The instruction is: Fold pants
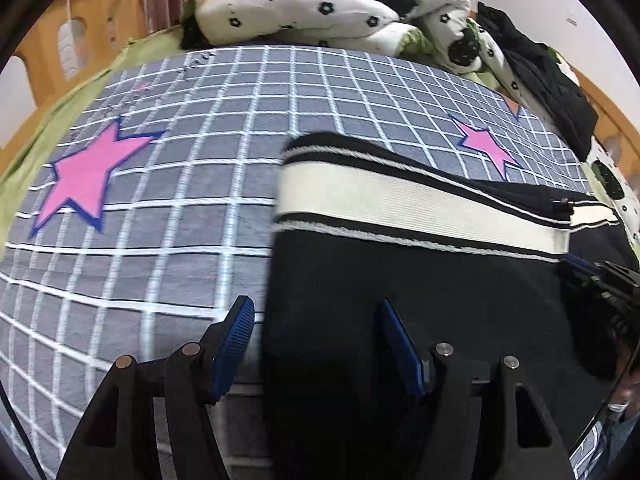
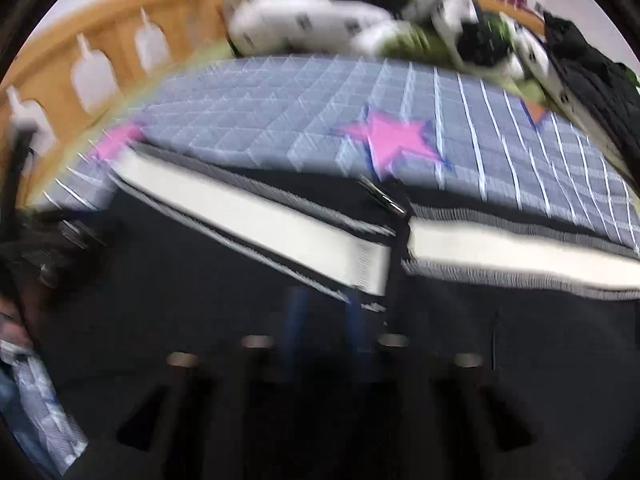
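Black pants (image 1: 400,280) lie flat on the bed (image 1: 160,200), not folded yet, left gripper (image 1: 316,320) wide over their edge, right gripper (image 2: 324,312) pinched on cloth

My pants (image 1: 420,280) are soft, dull black cloth with a ribbed cream band (image 1: 400,204). The bed sheet (image 1: 180,200) is smooth grey cloth. My left claw (image 1: 316,344) has bumpy blue pads (image 1: 234,344) and shiny metal pins (image 1: 444,348). The bed rail (image 1: 92,28) is smooth wood.
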`<state>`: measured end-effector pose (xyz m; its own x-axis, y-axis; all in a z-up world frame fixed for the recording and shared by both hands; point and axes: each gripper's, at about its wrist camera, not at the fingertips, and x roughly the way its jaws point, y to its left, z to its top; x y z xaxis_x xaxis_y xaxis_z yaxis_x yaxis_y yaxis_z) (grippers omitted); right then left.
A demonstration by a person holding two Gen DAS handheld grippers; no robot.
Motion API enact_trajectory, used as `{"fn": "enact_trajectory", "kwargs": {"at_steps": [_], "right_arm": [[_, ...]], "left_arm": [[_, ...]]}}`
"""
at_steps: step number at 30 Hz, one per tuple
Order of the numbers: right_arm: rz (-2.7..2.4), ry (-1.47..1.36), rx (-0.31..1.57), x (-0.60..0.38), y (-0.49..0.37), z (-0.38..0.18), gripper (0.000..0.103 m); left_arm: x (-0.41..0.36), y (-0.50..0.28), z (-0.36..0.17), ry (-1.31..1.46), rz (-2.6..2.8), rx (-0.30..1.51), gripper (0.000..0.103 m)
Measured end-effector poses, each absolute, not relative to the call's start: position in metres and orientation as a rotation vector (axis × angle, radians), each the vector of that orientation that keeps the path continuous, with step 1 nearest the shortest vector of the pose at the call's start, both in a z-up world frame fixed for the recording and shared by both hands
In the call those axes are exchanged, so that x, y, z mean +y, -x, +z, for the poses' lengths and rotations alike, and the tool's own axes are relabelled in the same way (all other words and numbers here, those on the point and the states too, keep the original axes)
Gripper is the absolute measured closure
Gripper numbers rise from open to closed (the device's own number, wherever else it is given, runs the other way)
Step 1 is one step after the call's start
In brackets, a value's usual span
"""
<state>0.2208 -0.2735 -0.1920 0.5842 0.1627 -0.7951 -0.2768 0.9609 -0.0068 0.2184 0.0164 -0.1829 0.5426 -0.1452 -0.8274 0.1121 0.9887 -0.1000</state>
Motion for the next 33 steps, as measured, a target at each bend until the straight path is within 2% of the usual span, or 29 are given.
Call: {"fn": "enact_trajectory", "kwargs": {"at_steps": [3, 6, 10, 13, 17, 23, 30, 32, 33], "right_arm": [[0.275, 0.023, 0.919, -0.295, -0.215, -0.177, 0.094], [0.171, 0.018, 0.870, -0.321, -0.196, -0.165, 0.078], [0.076, -0.057, 0.838, -0.371, -0.160, -0.151, 0.075], [-0.044, -0.108, 0.778, -0.418, -0.118, -0.141, 0.056], [-0.174, -0.194, 0.735, -0.481, -0.062, -0.139, 0.048], [-0.224, -0.391, 0.781, -0.557, -0.050, -0.165, 0.047], [-0.173, -0.525, 0.755, -0.593, -0.104, -0.182, 0.047], [-0.171, -0.520, 0.767, -0.596, -0.121, -0.184, 0.046], [-0.164, -0.529, 0.772, -0.598, -0.129, -0.183, 0.048]], "left_arm": [[0.021, -0.210, -0.176, 0.019, -0.125, 0.953, 0.040], [0.027, -0.201, -0.179, 0.056, -0.136, 0.968, 0.040], [0.037, -0.189, -0.178, 0.108, -0.109, 0.959, 0.040], [0.038, -0.177, -0.174, 0.095, -0.116, 0.938, 0.040], [0.041, -0.175, -0.177, 0.116, -0.127, 0.951, 0.040], [0.047, -0.189, -0.194, 0.190, -0.192, 1.026, 0.040], [0.037, -0.214, -0.201, 0.174, -0.321, 1.063, 0.040], [0.040, -0.221, -0.202, 0.236, -0.334, 1.061, 0.044], [0.040, -0.225, -0.202, 0.254, -0.342, 1.061, 0.053]]}}
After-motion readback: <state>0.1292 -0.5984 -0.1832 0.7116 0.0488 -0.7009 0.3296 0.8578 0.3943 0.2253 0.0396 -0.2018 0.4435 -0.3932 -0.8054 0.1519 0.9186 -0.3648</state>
